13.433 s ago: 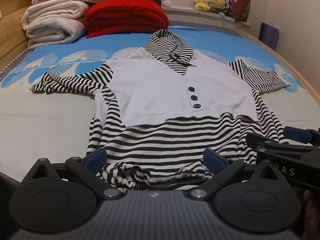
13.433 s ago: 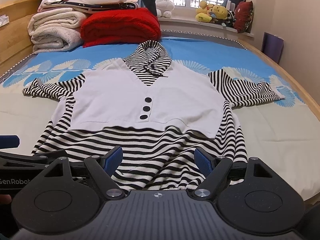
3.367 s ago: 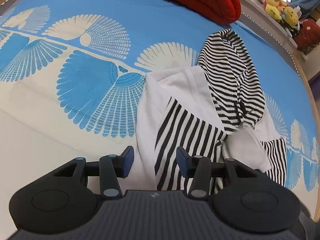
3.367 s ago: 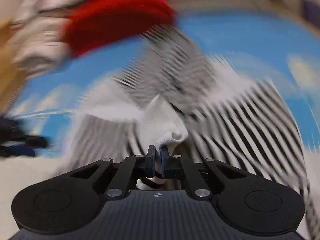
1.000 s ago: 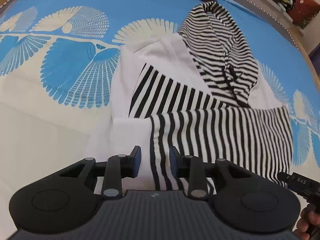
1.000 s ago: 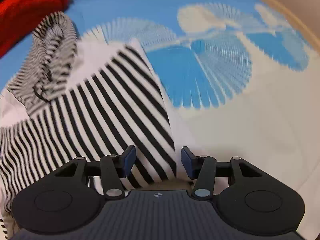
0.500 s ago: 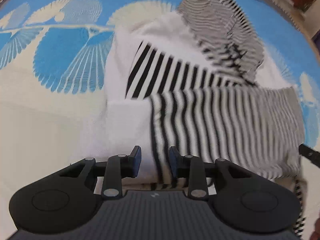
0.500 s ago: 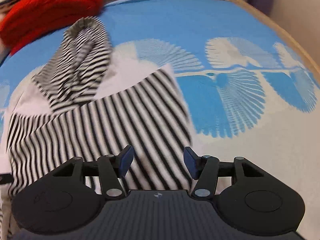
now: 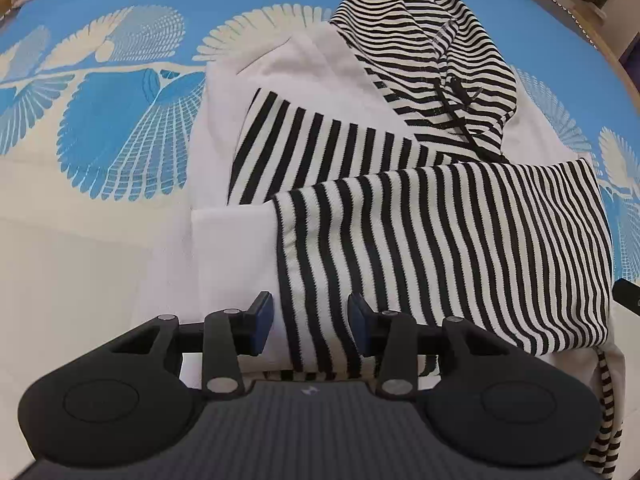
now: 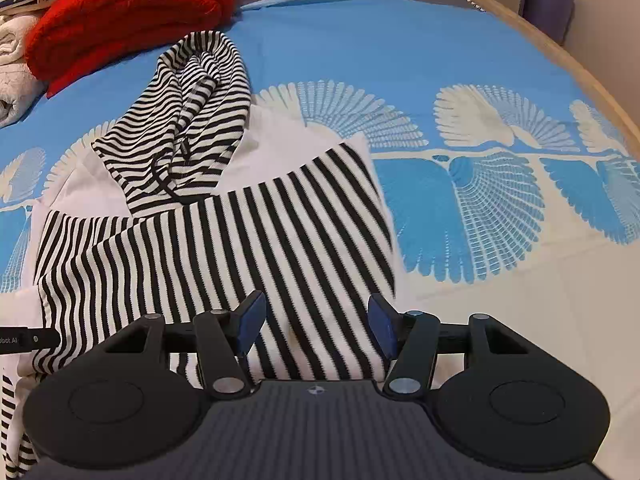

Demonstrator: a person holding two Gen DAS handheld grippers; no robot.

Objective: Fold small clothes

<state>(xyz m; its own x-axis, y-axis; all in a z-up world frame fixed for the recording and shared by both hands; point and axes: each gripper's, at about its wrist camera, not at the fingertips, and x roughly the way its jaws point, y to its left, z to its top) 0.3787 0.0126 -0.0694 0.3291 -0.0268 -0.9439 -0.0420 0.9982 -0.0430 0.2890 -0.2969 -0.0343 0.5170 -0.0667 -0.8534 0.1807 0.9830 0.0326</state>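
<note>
Black-and-white striped hooded top (image 9: 440,240), white front panel, flat on bed; both striped sleeves folded across chest, hood spread above.

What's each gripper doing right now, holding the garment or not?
Left gripper: jaws opening, striped garment lies between them, not pinched.
Right gripper: jaws open over the striped fold, holding nothing.

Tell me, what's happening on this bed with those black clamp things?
A person is folding a small striped hooded top on the bed with a hand-held gripper in each hand. Both sleeves already lie folded across the white front, and the hood is still spread out beyond them. The left gripper is opening over the near edge of the fabric. The right gripper stands open over it too, gripping nothing.
</note>
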